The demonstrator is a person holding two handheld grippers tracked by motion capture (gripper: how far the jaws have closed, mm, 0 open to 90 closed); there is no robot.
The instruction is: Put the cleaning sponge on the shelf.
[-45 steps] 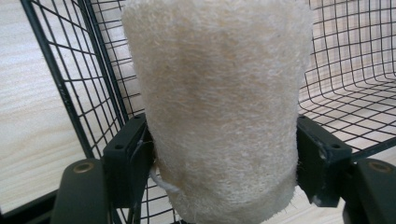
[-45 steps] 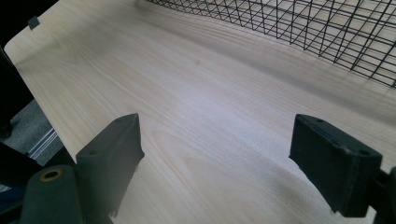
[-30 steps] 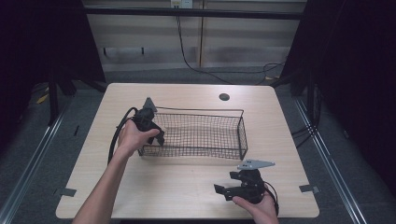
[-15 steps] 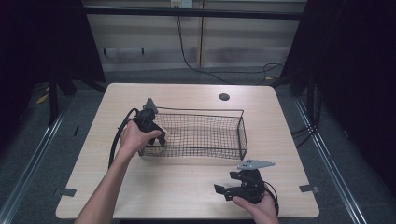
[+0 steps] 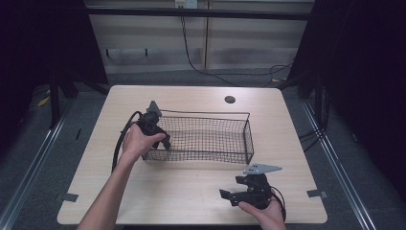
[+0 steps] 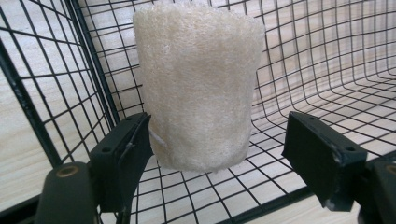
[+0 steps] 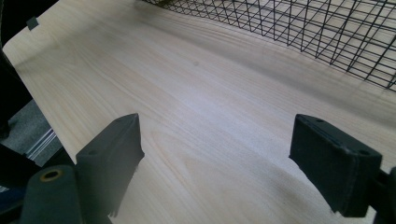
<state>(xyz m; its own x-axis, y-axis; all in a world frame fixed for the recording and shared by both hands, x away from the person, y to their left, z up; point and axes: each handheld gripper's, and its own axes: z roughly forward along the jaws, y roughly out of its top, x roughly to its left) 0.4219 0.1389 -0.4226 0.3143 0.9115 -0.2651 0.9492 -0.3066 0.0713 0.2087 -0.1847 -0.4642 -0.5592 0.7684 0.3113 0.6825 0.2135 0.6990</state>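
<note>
loofah [image 6: 198, 84]: pale fibrous cylinder, upright inside basket [image 5: 206, 139] at its left end, close to the corner wires
left gripper [image 6: 219, 140]: jaws wide apart, inside basket; left jaw touches loofah's lower side, right jaw well clear, not clamped
right gripper [image 7: 219, 154]: jaws wide apart, nothing between them, over bare table [image 7: 187, 93] near front edge
writing: no readable labels or brands
basket edges: black wire walls just behind and left of loofah; open mesh floor to its right
room: free tabletop between basket front wall and right gripper; table edge near right gripper's left jaw
</note>
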